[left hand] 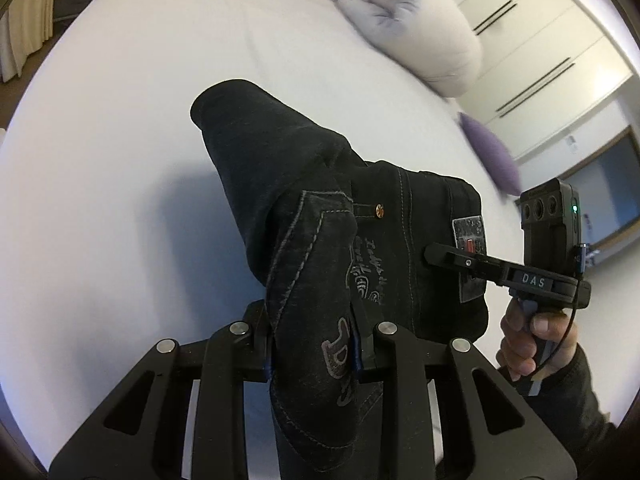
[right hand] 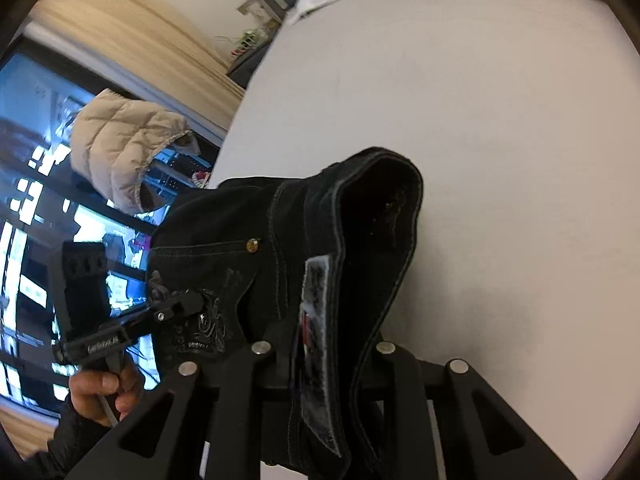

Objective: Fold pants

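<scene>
Above the white bed (left hand: 120, 160) we hold the black pants (left hand: 320, 240) lifted, both tools angled downward. Our left tool (left hand: 316, 344) is clamped on the waist end by the back pocket w/ embroidery. Our right tool (right hand: 320, 344) is clamped on the waistband edge near the label patch (right hand: 316, 320). Each hand wraps a pistol-style handle from below: right hand (left hand: 532, 344) seen in left view, left hand (right hand: 104, 392) in right view. Pant legs (left hand: 248, 136) hang toward the bed.

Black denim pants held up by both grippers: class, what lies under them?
Under the black denim pants only the white bed sheet shows; the patch directly beneath the fabric is covered.
</scene>
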`<move>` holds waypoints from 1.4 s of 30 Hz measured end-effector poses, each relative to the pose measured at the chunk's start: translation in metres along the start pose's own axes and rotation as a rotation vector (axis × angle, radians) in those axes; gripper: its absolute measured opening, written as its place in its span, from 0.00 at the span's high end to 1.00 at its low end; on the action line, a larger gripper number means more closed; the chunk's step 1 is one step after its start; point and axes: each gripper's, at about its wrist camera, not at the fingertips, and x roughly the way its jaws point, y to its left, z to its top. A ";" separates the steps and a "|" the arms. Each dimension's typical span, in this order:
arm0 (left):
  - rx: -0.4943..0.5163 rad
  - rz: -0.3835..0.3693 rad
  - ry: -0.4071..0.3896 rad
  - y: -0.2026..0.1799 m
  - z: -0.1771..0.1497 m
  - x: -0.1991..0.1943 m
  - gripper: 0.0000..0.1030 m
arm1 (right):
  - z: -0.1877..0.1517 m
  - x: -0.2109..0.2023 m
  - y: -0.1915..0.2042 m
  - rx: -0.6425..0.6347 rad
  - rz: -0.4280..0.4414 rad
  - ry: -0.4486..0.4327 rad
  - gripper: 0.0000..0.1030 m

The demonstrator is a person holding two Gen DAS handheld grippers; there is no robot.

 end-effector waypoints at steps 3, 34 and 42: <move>-0.052 0.011 0.038 0.039 0.001 0.021 0.72 | 0.008 0.034 -0.008 0.042 -0.016 0.015 0.76; 0.396 0.862 -0.985 -0.200 -0.203 -0.281 0.00 | -0.182 -0.239 0.177 -0.300 -0.463 -1.041 0.00; 0.209 0.713 -0.832 -0.201 -0.213 -0.304 0.00 | -0.224 -0.296 0.222 -0.349 -0.478 -1.110 0.00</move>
